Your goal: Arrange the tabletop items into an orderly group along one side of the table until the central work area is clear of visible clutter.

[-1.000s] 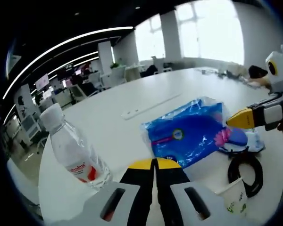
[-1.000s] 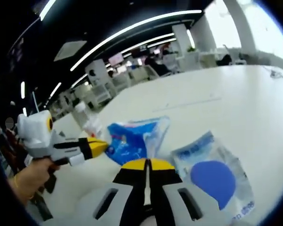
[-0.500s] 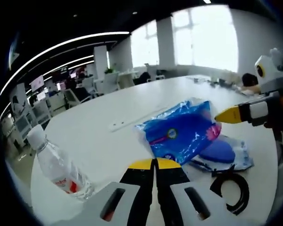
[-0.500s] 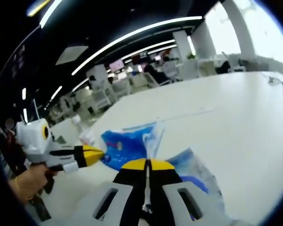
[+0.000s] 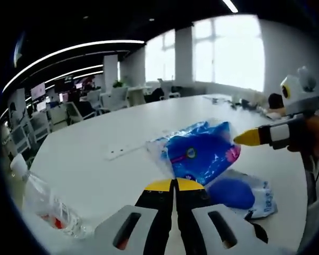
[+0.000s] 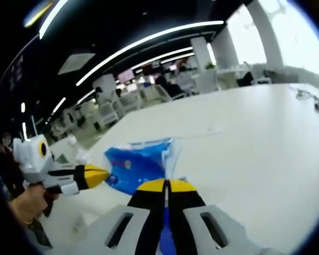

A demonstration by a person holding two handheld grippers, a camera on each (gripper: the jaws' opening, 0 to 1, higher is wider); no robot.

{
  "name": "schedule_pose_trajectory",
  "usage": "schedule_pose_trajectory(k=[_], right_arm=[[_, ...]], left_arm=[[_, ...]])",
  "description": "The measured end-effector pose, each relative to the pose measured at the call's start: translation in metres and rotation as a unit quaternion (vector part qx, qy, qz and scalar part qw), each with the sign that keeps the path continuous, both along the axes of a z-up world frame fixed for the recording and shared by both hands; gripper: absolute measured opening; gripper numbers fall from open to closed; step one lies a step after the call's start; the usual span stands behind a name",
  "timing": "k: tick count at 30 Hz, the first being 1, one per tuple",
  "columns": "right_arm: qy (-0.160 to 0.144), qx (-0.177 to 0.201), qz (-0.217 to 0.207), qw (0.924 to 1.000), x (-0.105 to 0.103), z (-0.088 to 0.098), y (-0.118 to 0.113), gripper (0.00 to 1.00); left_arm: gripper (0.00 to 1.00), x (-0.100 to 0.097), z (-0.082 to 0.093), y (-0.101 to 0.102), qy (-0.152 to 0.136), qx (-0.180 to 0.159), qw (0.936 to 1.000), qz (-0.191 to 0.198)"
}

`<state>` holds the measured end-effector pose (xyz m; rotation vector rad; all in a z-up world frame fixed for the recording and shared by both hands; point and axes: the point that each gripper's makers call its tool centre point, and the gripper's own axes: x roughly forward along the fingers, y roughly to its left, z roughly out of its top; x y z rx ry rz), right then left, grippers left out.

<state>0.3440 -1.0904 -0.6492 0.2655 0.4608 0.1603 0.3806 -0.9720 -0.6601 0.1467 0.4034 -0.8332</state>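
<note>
Blue wet-wipe pack sits mid-table on the white table, with a second clear pouch holding a blue disc just beside it. Over the last second both my views have pulled back and the water bottle has slid toward the edge of my left view. My left gripper and right gripper are both pressed together, carrying nothing, so I judge the clutter isn't grouped yet.

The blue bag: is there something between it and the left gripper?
Nothing visible. In the left gripper view the blue bag lies just ahead of the left gripper, whose jaws are shut, with bare table between. The bottle lies aside.
</note>
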Motion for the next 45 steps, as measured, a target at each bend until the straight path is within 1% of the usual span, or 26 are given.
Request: schedule_pose_trajectory(k=[1, 3, 4, 5, 8, 9, 10, 13, 16, 18, 19, 20, 21, 22, 23, 24, 25, 27, 28, 29, 31, 34, 37, 39, 41, 45], right_arm=[[0.0, -0.001, -0.001, 1.0, 0.0, 0.0, -0.003, 0.0], [0.003, -0.003, -0.003, 1.0, 0.001, -0.002, -0.01, 0.0], [0.003, -0.014, -0.006, 0.9999, 0.002, -0.003, -0.016, 0.0], [0.003, -0.015, -0.006, 0.9999, 0.003, -0.003, -0.02, 0.0], [0.003, -0.014, -0.011, 0.9998, 0.004, -0.005, -0.031, 0.0], [0.003, -0.022, -0.014, 0.9997, 0.005, -0.006, -0.036, 0.0], [0.004, -0.028, -0.015, 0.9995, 0.006, -0.007, -0.039, 0.0], [0.005, -0.04, -0.02, 0.999, 0.009, -0.011, -0.05, 0.0], [0.005, -0.048, -0.02, 0.9986, 0.011, -0.013, -0.06, 0.0], [0.005, -0.057, -0.02, 0.9982, 0.012, -0.016, -0.066, 0.0], [0.006, -0.059, -0.02, 0.9981, 0.013, -0.017, -0.069, 0.0], [0.008, -0.058, -0.02, 0.9981, 0.014, -0.02, -0.072, 0.0], [0.009, -0.055, -0.022, 0.9982, 0.015, -0.021, -0.074, 0.0], [0.011, -0.056, -0.025, 0.998, 0.015, -0.023, -0.077, 0.0], [0.013, -0.066, -0.028, 0.9973, 0.016, -0.024, -0.082, 0.0], [0.013, -0.068, -0.03, 0.9971, 0.016, -0.025, -0.085, 0.0], [0.012, -0.064, -0.032, 0.9973, 0.016, -0.025, -0.089, 0.0], [0.013, -0.059, -0.036, 0.9975, 0.018, -0.026, -0.095, 0.0], [0.013, -0.06, -0.036, 0.9974, 0.018, -0.027, -0.097, 0.0], [0.015, -0.064, -0.039, 0.9971, 0.019, -0.028, -0.101, 0.0], [0.016, -0.065, -0.041, 0.9969, 0.02, -0.03, -0.105, 0.0], [0.017, -0.063, -0.045, 0.9969, 0.023, -0.033, -0.11, 0.0], [0.019, -0.06, -0.043, 0.997, 0.025, -0.037, -0.113, 0.0], [0.016, -0.059, -0.041, 0.9973, 0.027, -0.037, -0.115, 0.0], [0.018, -0.059, -0.039, 0.9973, 0.028, -0.039, -0.117, 0.0], [0.024, -0.053, -0.044, 0.9973, 0.029, -0.045, -0.125, 0.0]], left_arm=[[0.0, 0.0, -0.001, -0.002, 0.003, -0.004, 1.0, 0.001], [0.0, -0.005, -0.002, -0.013, 0.022, -0.032, 0.9992, -0.005], [0.0, -0.005, -0.004, -0.016, 0.031, -0.041, 0.9987, 0.001], [0.0, -0.005, -0.005, -0.018, 0.033, -0.041, 0.9986, 0.001], [0.0, -0.005, -0.007, -0.026, 0.032, -0.048, 0.9984, 0.003], [0.0, -0.006, -0.007, -0.03, 0.034, -0.052, 0.9981, 0.003], [0.0, -0.007, -0.008, -0.035, 0.03, -0.057, 0.9979, 0.004], [0.0, -0.007, -0.013, -0.048, 0.042, -0.076, 0.9961, 0.014], [0.0, -0.004, -0.018, -0.056, 0.047, -0.085, 0.995, 0.022], [0.0, -0.002, -0.019, -0.062, 0.05, -0.099, 0.9934, 0.028], [0.0, 0.0, -0.019, -0.064, 0.043, -0.1, 0.9936, 0.031], [0.0, 0.003, -0.02, -0.067, 0.028, -0.094, 0.9946, 0.035], [0.0, 0.002, -0.022, -0.07, 0.035, -0.098, 0.994, 0.035], [0.0, 0.002, -0.022, -0.077, 0.052, -0.125, 0.9898, 0.044], [0.0, 0.002, -0.022, -0.08, 0.061, -0.139, 0.9873, 0.046], [0.0, 0.004, -0.024, -0.081, 0.059, -0.136, 0.9878, 0.048], [0.0, 0.005, -0.025, -0.083, 0.061, -0.14, 0.987, 0.052], [0.0, 0.006, -0.027, -0.088, 0.053, -0.136, 0.9879, 0.053], [0.0, 0.005, -0.027, -0.09, 0.056, -0.139, 0.9873, 0.053], [0.0, 0.006, -0.028, -0.094, 0.064, -0.149, 0.9852, 0.055], [0.0, 0.006, -0.032, -0.097, 0.067, -0.15, 0.9847, 0.058], [0.0, 0.007, -0.037, -0.102, 0.082, -0.162, 0.9811, 0.067], [0.0, 0.01, -0.038, -0.105, 0.087, -0.174, 0.9781, 0.075], [0.0, 0.013, -0.04, -0.106, 0.089, -0.172, 0.9781, 0.077], [0.0, 0.014, -0.042, -0.108, 0.094, -0.179, 0.9761, 0.08], [0.0, 0.011, -0.046, -0.115, 0.107, -0.188, 0.9728, 0.083]])
